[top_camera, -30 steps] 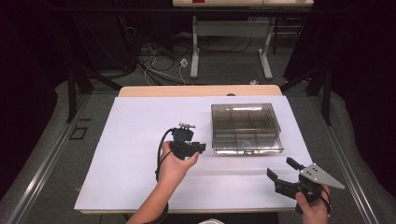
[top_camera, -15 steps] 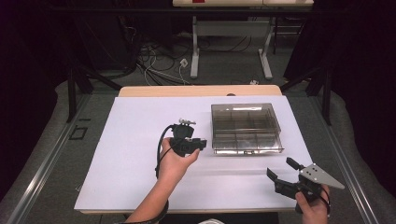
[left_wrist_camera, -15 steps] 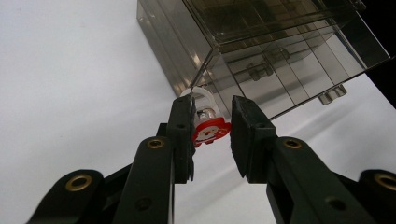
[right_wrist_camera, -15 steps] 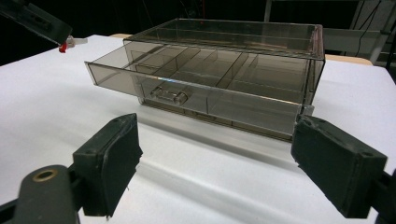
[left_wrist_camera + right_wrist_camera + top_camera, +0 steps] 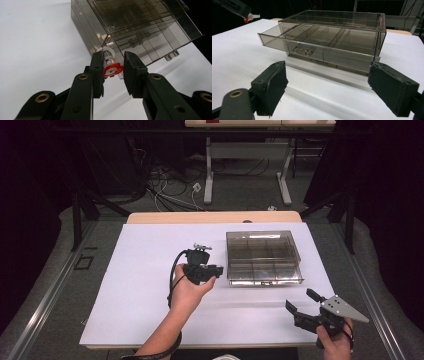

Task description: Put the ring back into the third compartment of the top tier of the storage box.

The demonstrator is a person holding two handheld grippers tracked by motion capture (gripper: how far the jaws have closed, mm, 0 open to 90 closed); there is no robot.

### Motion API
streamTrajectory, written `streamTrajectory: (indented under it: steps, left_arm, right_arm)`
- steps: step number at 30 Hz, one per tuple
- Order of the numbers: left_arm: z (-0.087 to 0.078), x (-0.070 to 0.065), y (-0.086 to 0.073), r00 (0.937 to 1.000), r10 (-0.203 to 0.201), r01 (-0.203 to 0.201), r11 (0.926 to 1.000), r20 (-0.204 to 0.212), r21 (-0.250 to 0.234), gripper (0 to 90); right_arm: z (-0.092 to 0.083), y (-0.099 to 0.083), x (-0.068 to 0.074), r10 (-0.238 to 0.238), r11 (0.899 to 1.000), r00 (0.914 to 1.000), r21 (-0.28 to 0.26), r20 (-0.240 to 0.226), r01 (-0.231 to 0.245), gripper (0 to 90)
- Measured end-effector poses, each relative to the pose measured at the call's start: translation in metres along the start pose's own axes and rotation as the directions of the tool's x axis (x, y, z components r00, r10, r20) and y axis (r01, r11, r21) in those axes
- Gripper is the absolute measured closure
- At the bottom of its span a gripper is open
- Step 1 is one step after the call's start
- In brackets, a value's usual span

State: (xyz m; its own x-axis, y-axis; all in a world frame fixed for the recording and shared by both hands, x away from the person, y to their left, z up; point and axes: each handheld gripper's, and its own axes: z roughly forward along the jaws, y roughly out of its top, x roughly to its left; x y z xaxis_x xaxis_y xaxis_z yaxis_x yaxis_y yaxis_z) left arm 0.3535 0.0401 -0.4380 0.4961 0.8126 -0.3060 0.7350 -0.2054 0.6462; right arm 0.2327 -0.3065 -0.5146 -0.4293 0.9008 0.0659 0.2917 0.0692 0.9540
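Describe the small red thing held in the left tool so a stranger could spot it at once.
On the white table, find the smoky clear drawer box, its drawer pulled partly out. Just beside its corner, the left tool pinches a small red charm with a white face design and a clear loop on top. It is the scene's sole red, brightly coloured item.

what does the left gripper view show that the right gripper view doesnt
Left gripper view: the left hand-held gripper shut on a small keyring charm, red and white with a pale ring on top, held just in front of the box's near corner.

Right gripper view: the right hand-held gripper with jaws wide apart and nothing between them, and the drawer's clear front handle seen head-on with the drawer pulled partly out.

Both: the smoky transparent drawer box with its dividers, standing on the white table top.
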Motion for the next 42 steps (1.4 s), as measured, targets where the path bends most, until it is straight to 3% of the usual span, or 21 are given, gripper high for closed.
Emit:
streamTrajectory:
  steps: [7, 8, 9, 22, 24, 26, 42]
  left_arm:
    - [0.002, -0.003, 0.005, 0.9999, 0.006, -0.006, 1.0, 0.011, 0.001, 69.9]
    - [0.002, -0.004, 0.007, 0.9999, 0.012, -0.012, 0.9999, 0.012, 0.006, 69.9]
    - [0.003, -0.004, 0.007, 0.9998, 0.013, -0.013, 0.9999, 0.012, 0.006, 69.9]
    - [0.01, -0.013, 0.017, 0.9991, 0.027, -0.027, 0.9996, 0.034, 0.004, 69.9]
    - [0.011, -0.015, 0.018, 0.9991, 0.028, -0.028, 0.9996, 0.031, 0.007, 69.9]
    - [0.013, -0.017, 0.019, 0.9988, 0.035, -0.035, 0.9994, 0.035, 0.006, 69.9]
    - [0.023, -0.04, 0.029, 0.995, 0.077, -0.079, 0.9967, 0.064, 0.019, 69.9]
  right_arm:
    - [0.001, -0.001, -0.001, -0.001, 1.0, 1.0, 0.003, 0.004, 0.001, 15.0]
    - [0.004, -0.002, 0.0, 0.01, 0.999, 0.9999, -0.033, 0.007, -0.01, 15.0]
    - [0.001, -0.001, -0.001, 0.008, 1.0, 1.0, 0.01, 0.001, -0.008, 15.0]
    - [0.001, -0.002, -0.003, 0.018, 1.0, 0.9998, 0.003, 0.009, -0.019, 15.0]
    - [-0.001, -0.001, -0.003, 0.019, 0.999, 0.9998, 0.034, 0.005, -0.019, 15.0]
    - [0.001, -0.001, -0.003, 0.015, 1.0, 0.9999, 0.009, 0.007, -0.015, 15.0]
    - [0.0, -0.001, -0.002, 0.006, 1.0, 1.0, -0.008, 0.008, -0.006, 15.0]
